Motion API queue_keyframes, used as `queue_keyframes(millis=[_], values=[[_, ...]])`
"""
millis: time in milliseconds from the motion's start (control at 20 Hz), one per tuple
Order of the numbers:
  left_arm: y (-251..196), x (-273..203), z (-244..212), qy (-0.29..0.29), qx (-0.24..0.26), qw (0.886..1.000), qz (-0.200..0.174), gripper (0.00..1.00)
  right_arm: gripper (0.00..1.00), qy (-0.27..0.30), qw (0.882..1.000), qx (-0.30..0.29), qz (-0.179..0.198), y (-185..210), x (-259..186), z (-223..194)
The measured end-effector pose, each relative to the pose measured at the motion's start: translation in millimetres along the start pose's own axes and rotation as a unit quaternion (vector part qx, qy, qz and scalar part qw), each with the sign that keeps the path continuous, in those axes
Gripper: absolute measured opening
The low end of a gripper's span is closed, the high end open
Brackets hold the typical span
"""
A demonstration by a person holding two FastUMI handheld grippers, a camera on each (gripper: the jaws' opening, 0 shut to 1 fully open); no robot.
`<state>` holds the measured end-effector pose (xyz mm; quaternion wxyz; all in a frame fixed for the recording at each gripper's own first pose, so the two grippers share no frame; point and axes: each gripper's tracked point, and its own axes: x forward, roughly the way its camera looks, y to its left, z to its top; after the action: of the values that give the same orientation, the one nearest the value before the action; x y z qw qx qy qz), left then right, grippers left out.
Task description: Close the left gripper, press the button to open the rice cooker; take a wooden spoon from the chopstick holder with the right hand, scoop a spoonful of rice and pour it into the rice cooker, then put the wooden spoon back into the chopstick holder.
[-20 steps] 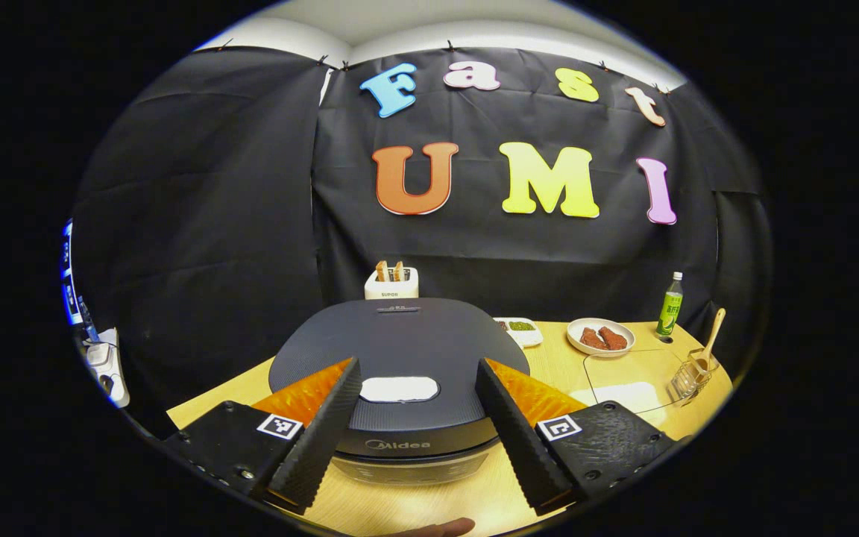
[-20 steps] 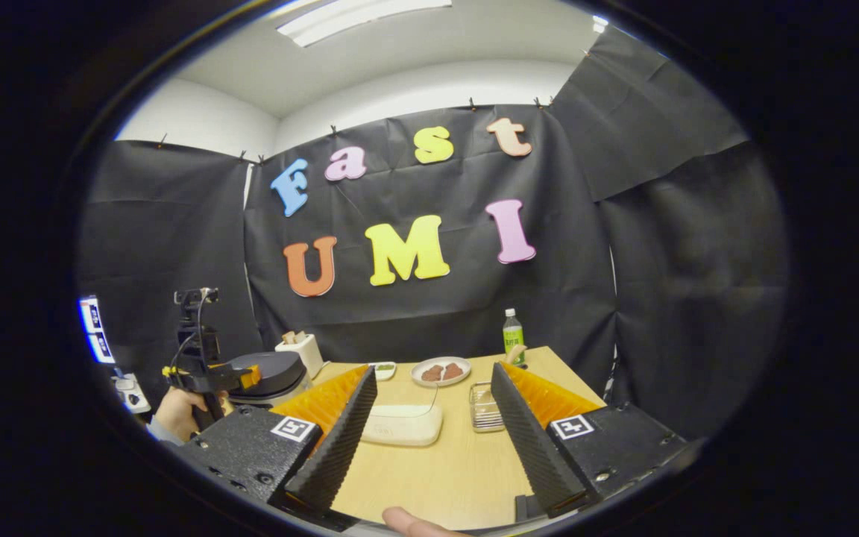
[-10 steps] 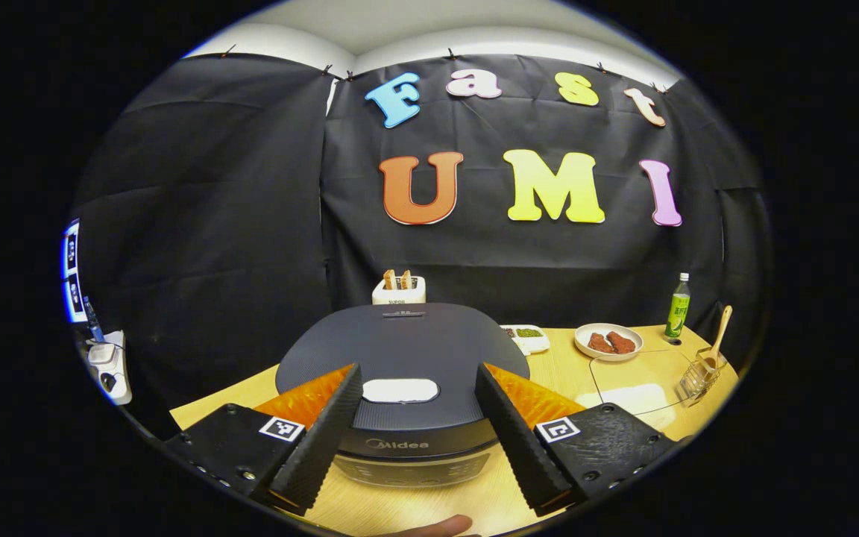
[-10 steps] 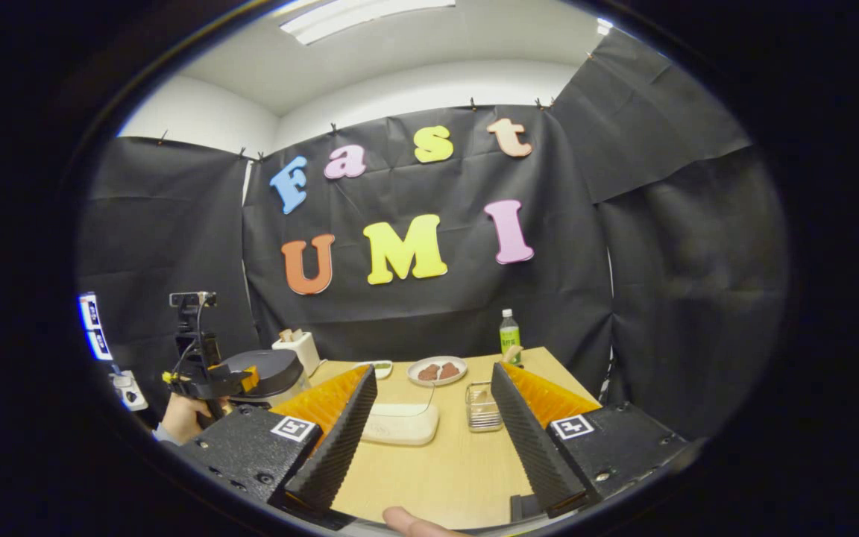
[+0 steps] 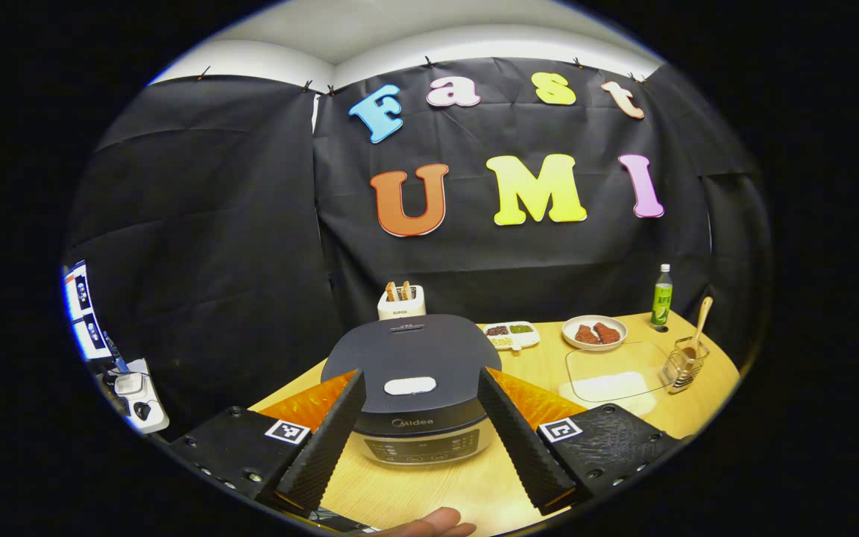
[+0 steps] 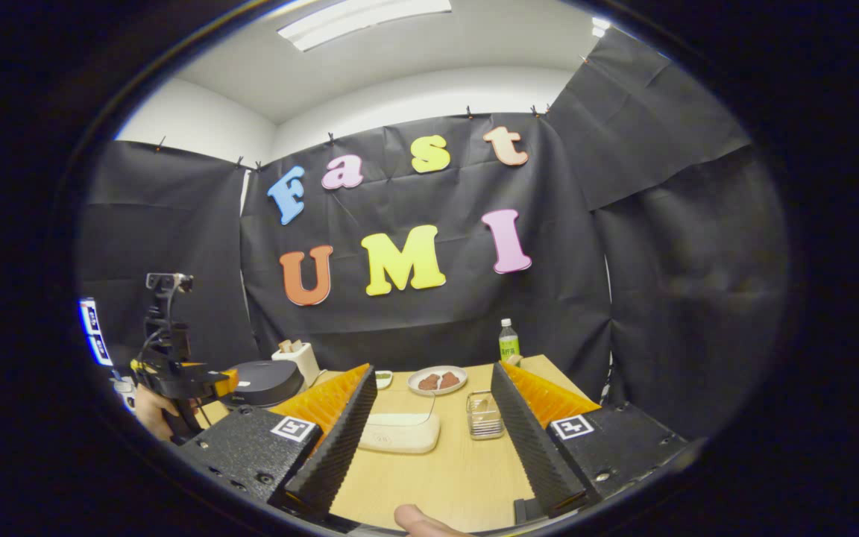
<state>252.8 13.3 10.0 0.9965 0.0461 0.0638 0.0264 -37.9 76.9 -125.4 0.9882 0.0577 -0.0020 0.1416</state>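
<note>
The dark rice cooker (image 5: 411,358) stands with its lid down on the wooden table (image 5: 467,477); a white button (image 5: 409,385) sits at the front of the lid. My left gripper (image 5: 420,371) is open, held back from the cooker and framing it, touching nothing. At the right, a wooden spoon (image 5: 700,321) stands in the wire chopstick holder (image 5: 681,367), beside a white rice box (image 5: 608,382) with a clear lid. My right gripper (image 6: 432,369) is open over the table, with the rice box (image 6: 400,432) and chopstick holder (image 6: 485,414) ahead between its fingers. The rice cooker (image 6: 262,382) stands at the left there.
A toaster (image 5: 401,300) stands behind the cooker. A divided dish (image 5: 511,333), a plate of meat (image 5: 593,332) and a green bottle (image 5: 662,294) line the back of the table. A hand holds the left gripper (image 6: 176,377) at the table's left edge.
The left gripper has drawn back from the rice cooker, which now looks smaller and shows its front panel. Both grippers stay open; the right one has barely moved.
</note>
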Motion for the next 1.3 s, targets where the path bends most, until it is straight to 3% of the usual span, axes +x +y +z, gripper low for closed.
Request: queue_keyframes(millis=[300, 600, 950, 1000, 1050, 1300], values=[[-6.2, -78.8, 33.9, -0.037, -0.024, 0.999, -0.027, 0.96, 0.99, -0.007, 1.000, -0.013, -0.016, -1.6, -11.6, 7.8], [-7.0, -133.0, 22.2, -0.050, -0.085, 0.994, -0.045, 0.96, 0.99, -0.012, 0.999, -0.024, -0.019, -0.8, -22.6, 11.3], [-6.9, -176.8, 15.6, -0.064, -0.054, 0.995, -0.057, 0.94, 0.96, -0.012, 0.999, -0.031, -0.003, 17.7, -25.4, 11.9], [-9.8, -178.6, 13.6, -0.063, -0.047, 0.995, -0.060, 0.94, 1.00, -0.010, 0.999, -0.034, 0.001, 20.2, -25.6, 10.5], [-12.5, -182.6, 16.0, -0.067, -0.047, 0.995, -0.065, 0.94, 0.96, -0.009, 0.999, -0.036, 0.005, 22.9, -25.7, 10.2], [-24.4, -190.6, 22.4, -0.079, -0.060, 0.991, -0.088, 0.94, 0.99, -0.005, 0.999, -0.043, 0.011, 26.2, -25.0, 8.7]])
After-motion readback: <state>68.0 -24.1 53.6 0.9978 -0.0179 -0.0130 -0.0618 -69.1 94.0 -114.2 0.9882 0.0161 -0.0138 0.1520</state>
